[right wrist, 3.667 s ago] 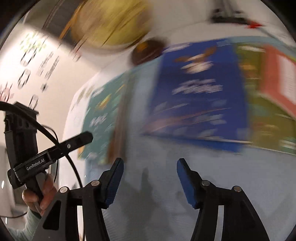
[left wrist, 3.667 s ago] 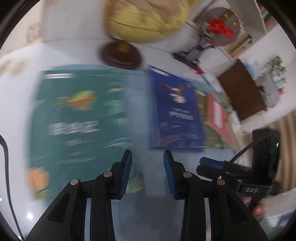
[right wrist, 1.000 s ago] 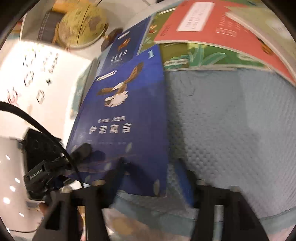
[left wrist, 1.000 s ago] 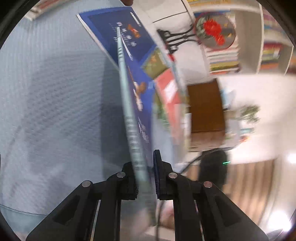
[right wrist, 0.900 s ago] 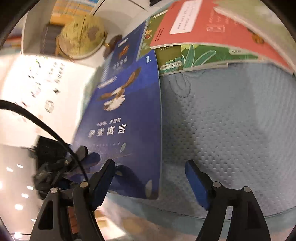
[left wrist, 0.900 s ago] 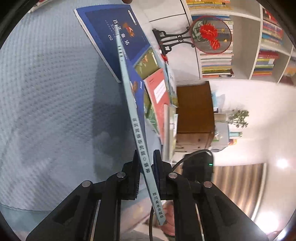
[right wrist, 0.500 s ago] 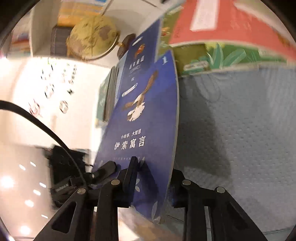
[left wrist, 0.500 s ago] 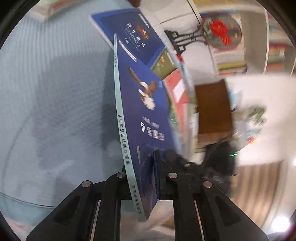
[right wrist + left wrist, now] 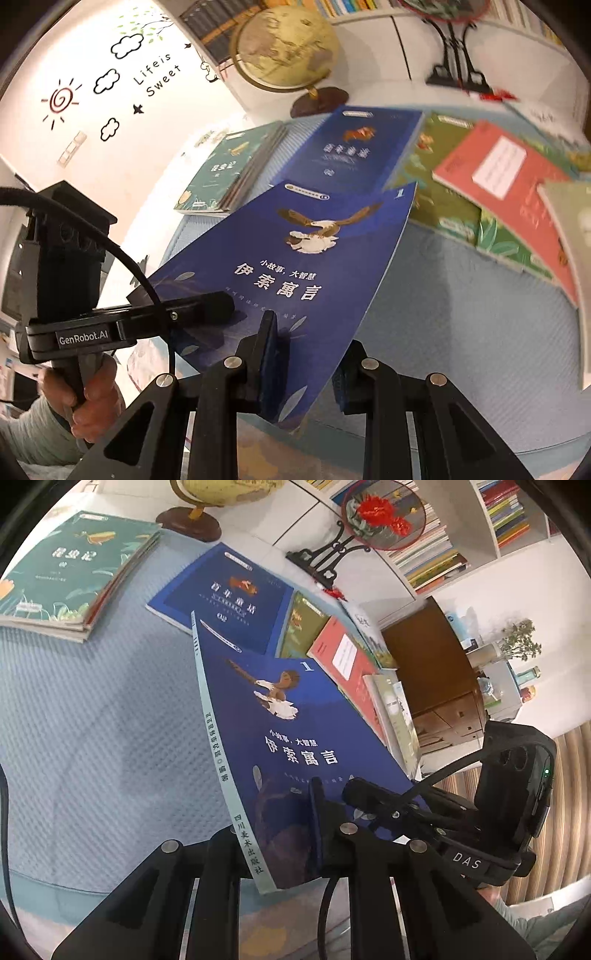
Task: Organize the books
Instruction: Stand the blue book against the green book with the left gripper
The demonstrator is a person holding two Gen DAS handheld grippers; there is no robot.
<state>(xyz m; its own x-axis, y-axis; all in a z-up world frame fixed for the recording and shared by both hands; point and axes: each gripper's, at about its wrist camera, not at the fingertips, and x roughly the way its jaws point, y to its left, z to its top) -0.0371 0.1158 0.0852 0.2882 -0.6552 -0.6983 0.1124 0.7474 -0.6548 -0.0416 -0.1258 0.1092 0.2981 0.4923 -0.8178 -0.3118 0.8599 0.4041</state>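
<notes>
A blue eagle-cover book (image 9: 295,746) is held tilted above the light blue mat (image 9: 92,738); it also shows in the right wrist view (image 9: 295,273). My left gripper (image 9: 277,834) is shut on its near spine end. My right gripper (image 9: 306,369) is closed on its near right edge. A second blue book (image 9: 236,598) lies flat behind it. A stack topped by a green book (image 9: 66,568) lies at the far left. Green (image 9: 303,627) and red (image 9: 351,664) books overlap at the right.
A globe on a wooden base (image 9: 188,520) and a black stand with a round flower fan (image 9: 332,557) stand behind the books. Bookshelves (image 9: 461,528) and a brown cabinet (image 9: 436,672) are beyond. The mat's near edge (image 9: 55,890) runs along the front.
The blue eagle book has turned from edge-on to nearly face-up in my left gripper. My right gripper, open around its edge before, has closed onto it.
</notes>
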